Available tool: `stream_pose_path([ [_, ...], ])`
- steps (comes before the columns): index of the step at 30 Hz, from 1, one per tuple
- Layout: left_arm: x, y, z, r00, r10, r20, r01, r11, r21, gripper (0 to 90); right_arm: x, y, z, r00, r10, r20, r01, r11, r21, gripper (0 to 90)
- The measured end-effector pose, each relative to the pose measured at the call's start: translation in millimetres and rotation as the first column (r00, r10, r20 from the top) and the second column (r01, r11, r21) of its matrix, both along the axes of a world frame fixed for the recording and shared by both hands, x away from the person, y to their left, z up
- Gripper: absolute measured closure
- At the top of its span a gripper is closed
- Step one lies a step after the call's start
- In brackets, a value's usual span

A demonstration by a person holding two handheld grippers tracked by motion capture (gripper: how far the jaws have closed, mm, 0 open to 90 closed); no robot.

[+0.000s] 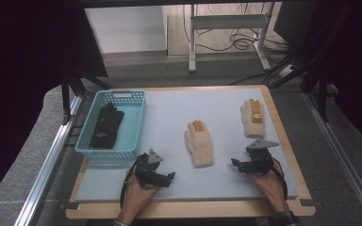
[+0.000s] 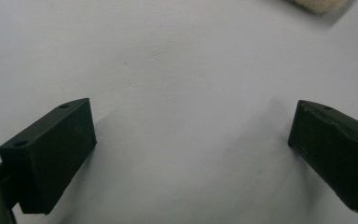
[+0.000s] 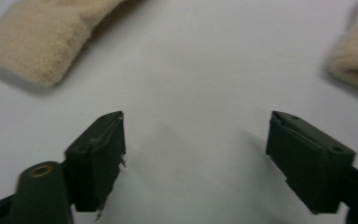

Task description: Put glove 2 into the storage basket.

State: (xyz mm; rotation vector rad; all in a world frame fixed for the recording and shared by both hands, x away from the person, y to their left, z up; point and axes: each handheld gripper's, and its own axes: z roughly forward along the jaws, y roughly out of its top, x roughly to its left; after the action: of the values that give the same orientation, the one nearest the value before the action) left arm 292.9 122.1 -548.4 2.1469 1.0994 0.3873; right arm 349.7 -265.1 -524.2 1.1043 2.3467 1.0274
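Lying between both open grippers, cream glove, touching neither fingers

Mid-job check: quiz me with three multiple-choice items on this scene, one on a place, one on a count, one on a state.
1. Where does the black fabric glove lie?
A. in the light blue plastic basket
B. on the pale grey mat
C. between the grippers

2. How many cream knitted gloves lie on the mat?
A. one
B. two
C. three

3. How does the left gripper stand?
A. shut on a glove
B. shut, empty
C. open, empty

Answers: 1 A, the basket's walls surround it. 2 B, one at centre, one at the far right. 3 C, the left gripper view shows bare mat between spread jaws.
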Motion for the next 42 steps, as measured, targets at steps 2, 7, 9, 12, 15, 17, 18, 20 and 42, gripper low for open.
stream_pose_path([
  [2, 0.0, -0.2, -0.1, 1.0, 0.003, 0.001, -0.003, 1.0, -0.004, 1.1, 2.9, -6.6, 5.1, 1.0, -0.005, 0.008, 0.005, 1.0, 0.007, 26.1],
  [7, -0.2, -0.1, -0.1, 1.0, 0.004, 0.002, -0.004, 1.0, -0.005, 1.4, 16.1, -29.0, 22.2, 0.9987, -0.046, 0.021, 0.045, 0.9987, 0.023, 32.1],
  [9, -0.1, 0.1, 0.0, 1.0, 0.003, 0.002, -0.003, 1.0, -0.002, 1.5, 23.1, -38.0, 28.1, 0.9969, -0.07, 0.034, 0.07, 0.9973, 0.025, 33.6],
  [12, -0.2, 0.2, 0.0, 1.0, 0.003, 0.002, -0.003, 1.0, -0.002, 1.6, 35.3, -49.5, 34.8, 0.9923, -0.114, 0.048, 0.113, 0.9933, 0.023, 38.1],
  [15, -0.2, 0.1, 0.0, 1.0, 0.004, 0.002, -0.004, 1.0, -0.003, 1.6, 48.9, -56.4, 38.5, 0.9888, -0.14, 0.053, 0.138, 0.99, 0.026, 43.3],
  [17, -0.2, 0.2, 0.0, 1.0, 0.004, 0.003, -0.004, 1.0, -0.003, 1.6, 57.5, -58.8, 39.5, 0.9868, -0.152, 0.057, 0.151, 0.9884, 0.021, 46.2],
  [18, -0.2, 0.2, 0.0, 1.0, 0.004, 0.003, -0.004, 1.0, -0.004, 1.6, 62.3, -60.0, 39.7, 0.9857, -0.158, 0.058, 0.157, 0.9874, 0.02, 47.5],
  [20, -0.2, 0.0, -0.2, 1.0, 0.006, 0.004, -0.006, 1.0, -0.006, 1.7, 73.5, -61.9, 39.3, 0.9818, -0.177, 0.069, 0.177, 0.9842, 0.007, 50.5],
  [42, -0.5, 0.0, -0.2, 1.0, 0.009, 0.003, -0.009, 0.9999, -0.01, 2.0, 151.6, -55.6, 17.6, 0.957, -0.284, 0.057, 0.286, 0.9577, -0.03, 37.3],
])
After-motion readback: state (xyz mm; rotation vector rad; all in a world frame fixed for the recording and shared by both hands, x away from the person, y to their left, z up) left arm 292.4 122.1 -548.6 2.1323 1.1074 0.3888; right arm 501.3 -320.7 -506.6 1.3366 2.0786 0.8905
